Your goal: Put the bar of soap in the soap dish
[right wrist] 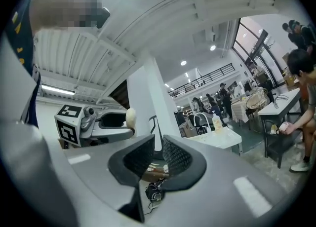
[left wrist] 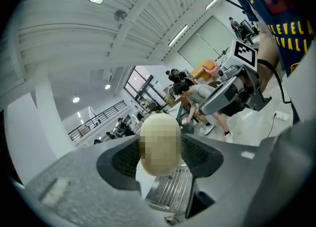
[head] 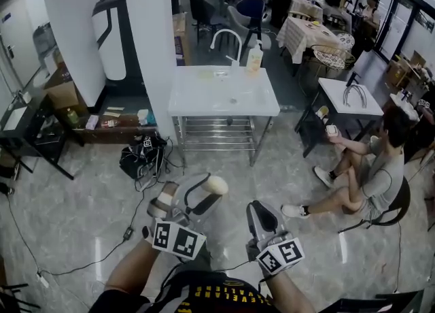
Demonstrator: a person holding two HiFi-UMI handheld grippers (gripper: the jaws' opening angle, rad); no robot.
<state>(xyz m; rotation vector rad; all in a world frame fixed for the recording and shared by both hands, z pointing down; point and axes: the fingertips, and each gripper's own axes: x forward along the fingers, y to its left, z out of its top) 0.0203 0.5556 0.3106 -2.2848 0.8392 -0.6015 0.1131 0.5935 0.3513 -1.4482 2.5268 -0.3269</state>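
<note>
A cream oval bar of soap (head: 216,185) sits between the pads of my left gripper (head: 204,196), which is shut on it low in the head view, well short of the white sink table (head: 197,104). The left gripper view shows the soap (left wrist: 159,144) filling the gap between the jaws. My right gripper (head: 262,215) hovers beside it on the right, jaws nearly together with nothing between them (right wrist: 158,158). In the right gripper view the left gripper (right wrist: 106,122) and the soap (right wrist: 131,117) show at the left. A small pale item (head: 221,73) on the tabletop may be the soap dish; too small to tell.
A curved faucet (head: 226,38) and a pale bottle (head: 254,58) stand at the table's far edge. A white pillar (head: 146,39) rises on the left, with a black bag and cables (head: 144,157) on the floor. A seated person (head: 367,169) is at the right.
</note>
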